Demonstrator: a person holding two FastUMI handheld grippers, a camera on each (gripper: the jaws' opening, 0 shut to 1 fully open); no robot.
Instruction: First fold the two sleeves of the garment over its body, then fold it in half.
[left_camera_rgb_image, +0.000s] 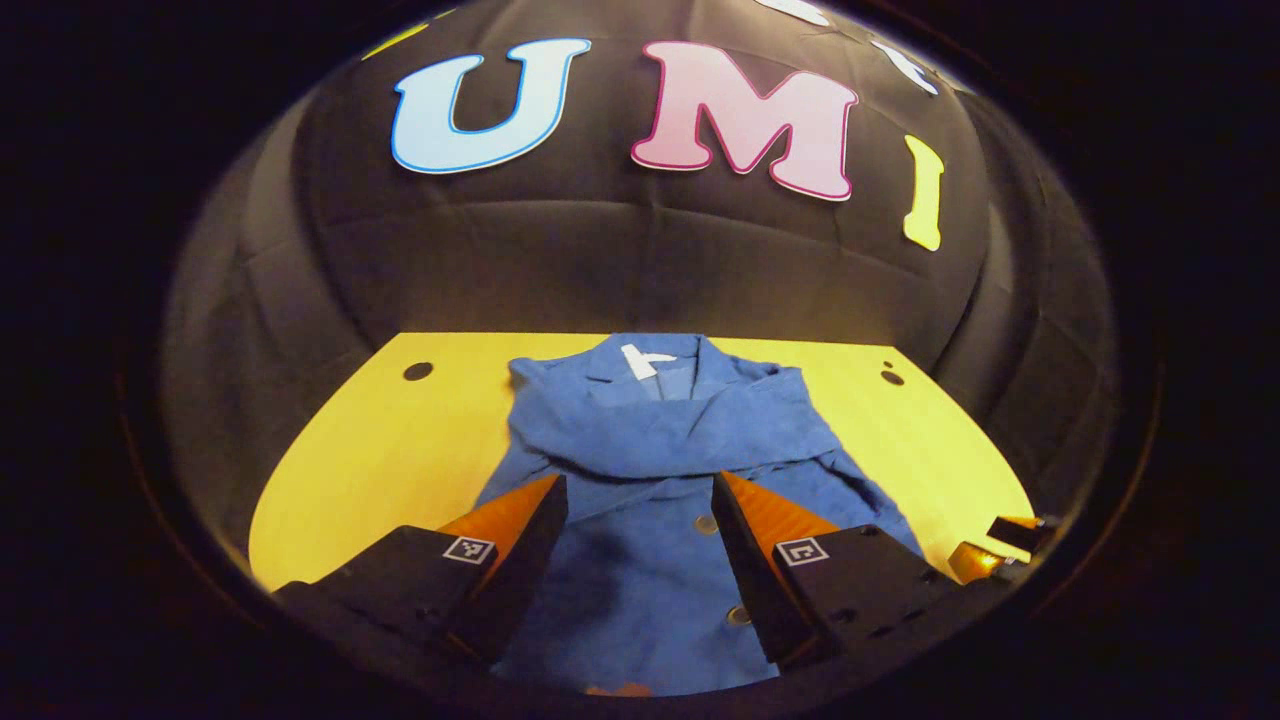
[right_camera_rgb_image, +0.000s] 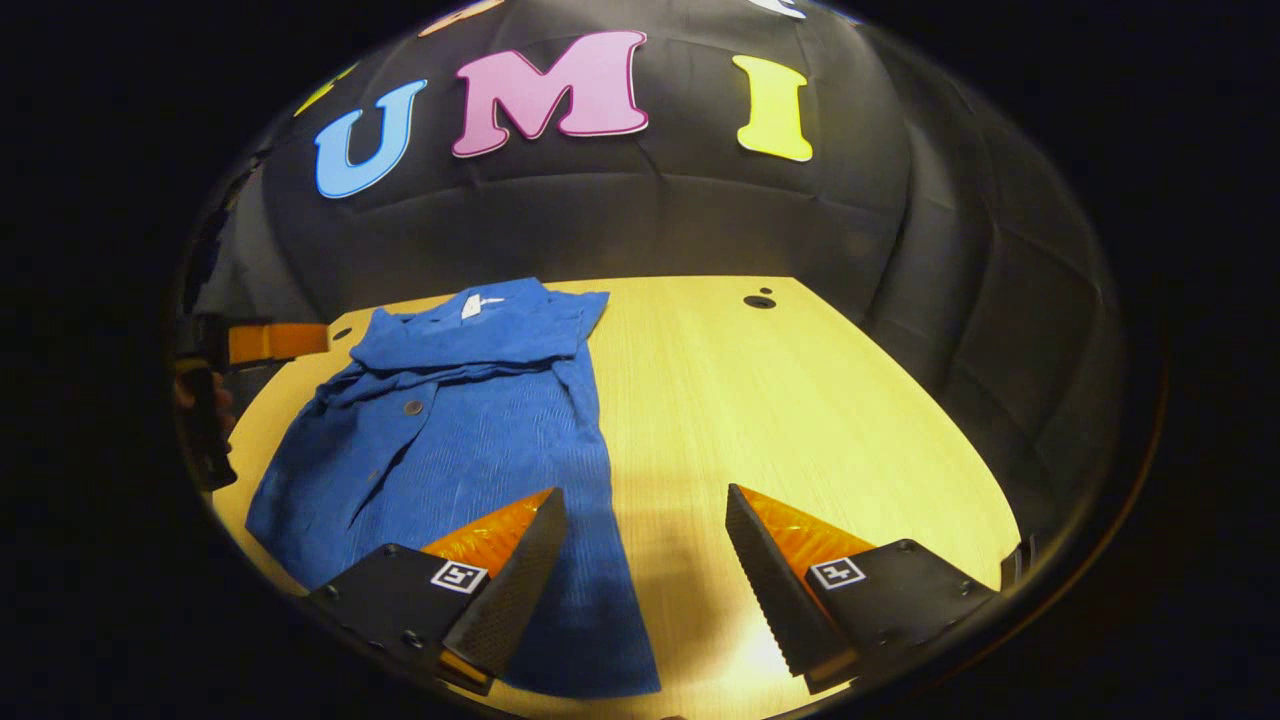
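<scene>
The garment (left_camera_rgb_image: 640, 470), a blue buttoned jacket, is the reference item; it lies flat on the yellow table (left_camera_rgb_image: 400, 450) with its collar toward the booth wall and both sleeves folded across its chest. In the left gripper view, bare table surface shows to the left of the garment; the left gripper (left_camera_rgb_image: 640, 500) is positioned above the garment's lower body, its fingers spread apart with nothing between them, one finger over each side of the button row; a round hole (left_camera_rgb_image: 417, 371) in the table sits beyond the garment's left shoulder; the right gripper (left_camera_rgb_image: 1000, 545) appears at the far right edge, past the garment's hem corner. In the right gripper view, the left gripper (right_camera_rgb_image: 265, 342) and the hand (right_camera_rgb_image: 200, 400) holding it show left of the garment (right_camera_rgb_image: 470, 420); the right gripper (right_camera_rgb_image: 645, 520) stands over the garment's right edge, fingers spread apart and empty, the left finger above the cloth and the right finger above bare table (right_camera_rgb_image: 800, 400).
</scene>
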